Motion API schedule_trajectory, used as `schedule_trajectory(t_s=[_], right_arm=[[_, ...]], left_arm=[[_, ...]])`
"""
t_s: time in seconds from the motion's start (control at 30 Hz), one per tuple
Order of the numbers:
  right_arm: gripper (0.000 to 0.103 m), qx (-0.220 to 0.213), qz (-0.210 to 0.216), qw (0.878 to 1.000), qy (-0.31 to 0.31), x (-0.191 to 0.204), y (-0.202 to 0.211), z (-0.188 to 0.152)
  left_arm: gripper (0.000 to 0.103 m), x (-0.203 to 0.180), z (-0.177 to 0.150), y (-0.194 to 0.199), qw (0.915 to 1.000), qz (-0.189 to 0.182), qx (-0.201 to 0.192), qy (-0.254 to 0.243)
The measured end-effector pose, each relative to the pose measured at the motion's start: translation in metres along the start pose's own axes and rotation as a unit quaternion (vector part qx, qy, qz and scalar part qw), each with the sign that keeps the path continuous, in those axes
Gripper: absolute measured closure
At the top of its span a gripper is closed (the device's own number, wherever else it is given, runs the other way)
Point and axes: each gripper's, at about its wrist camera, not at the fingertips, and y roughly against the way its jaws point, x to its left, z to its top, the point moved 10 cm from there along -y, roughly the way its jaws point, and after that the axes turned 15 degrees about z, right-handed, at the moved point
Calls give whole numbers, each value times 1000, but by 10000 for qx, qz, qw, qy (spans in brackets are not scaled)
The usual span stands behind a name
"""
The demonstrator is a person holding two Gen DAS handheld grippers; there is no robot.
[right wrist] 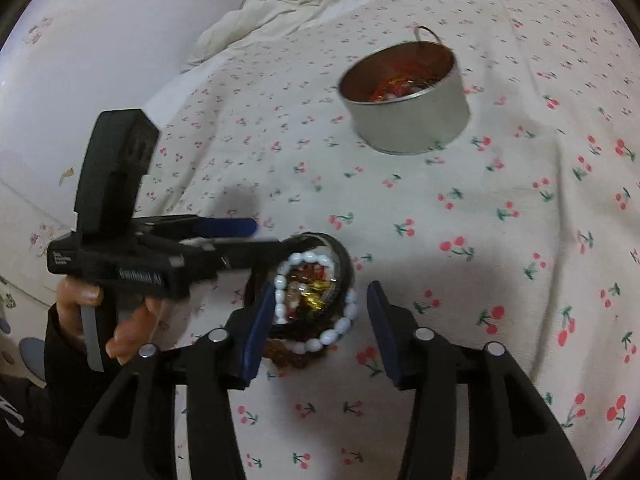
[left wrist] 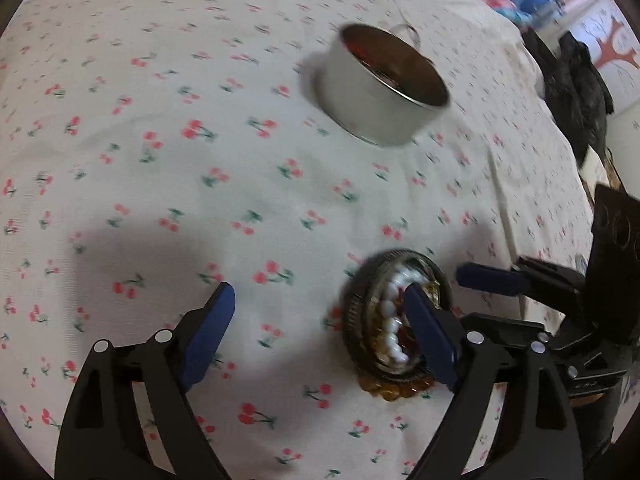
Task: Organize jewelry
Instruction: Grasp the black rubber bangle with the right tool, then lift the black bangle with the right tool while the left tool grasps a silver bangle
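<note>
Cherry-print white bedsheet (right wrist: 460, 208). One round silver metal tin (right wrist: 406, 100) holding red jewelry, far side. One dark round dish (right wrist: 340, 258) with one white bead bracelet (right wrist: 320, 344). Left gripper (left wrist: 320, 332) and right gripper (right wrist: 316, 336) both spread wide, gripping nothing, straddling dish. Gripper label unreadable.

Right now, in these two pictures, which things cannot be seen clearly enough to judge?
- Metal tin: its contents are a red tangle in the right wrist view; in the left wrist view its wall hides them.
- Amber beads: the dark round dish covers most of them.
- White bead bracelet: whether a left gripper finger touches it is lost to blur.
- Right gripper: its height above the dish is unclear.
</note>
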Motion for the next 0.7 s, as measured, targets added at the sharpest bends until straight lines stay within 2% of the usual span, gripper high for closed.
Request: schedule_trajectory(t_s=[0.03,0.1,0.13,0.17,0.2,0.27,0.33,0.4,0.47,0.5,0.57,0.7], right_arm=[[56,35,4,10000,15,1,-2,-1],[56,99,54,9999,-36,0,-8,-3],[56,133,99,9998,-82,-1,-9,-5],[56,136,105,9998,-96,0,-9,-6],[56,123,112,9998,-108,0,-9,-5],[55,91,127,9998,-153,-1,-4,-5],[57,70,105,9997,-205,-5,-5,-5],[66,68,164,9996,-198,-4,-8,-6],[83,41,-102,9999,10,-4,-7,-6],[85,-51,-88,9999,50,-2,-3,-4],[92,-357,3,9993,111,2,14,6],[93,-728,252,9969,182,11,35,16]], left_arm=[[21,-4,-1,2,9999,-163,11,-13],[25,-14,0,10,9964,-831,84,108],[33,-18,2,16,9927,-1190,95,193],[35,-20,2,20,9902,-1376,98,224],[36,-21,4,24,9885,-1494,51,246],[36,-20,4,25,9892,-1444,29,247],[36,-23,1,22,9857,-1642,217,323],[36,-24,0,22,9856,-1651,226,277],[36,-25,0,24,9838,-1747,195,344],[36,-23,2,27,9816,-1859,139,424],[36,-21,10,42,9725,-2256,-47,571],[36,-27,19,71,9504,-3024,-362,635]])
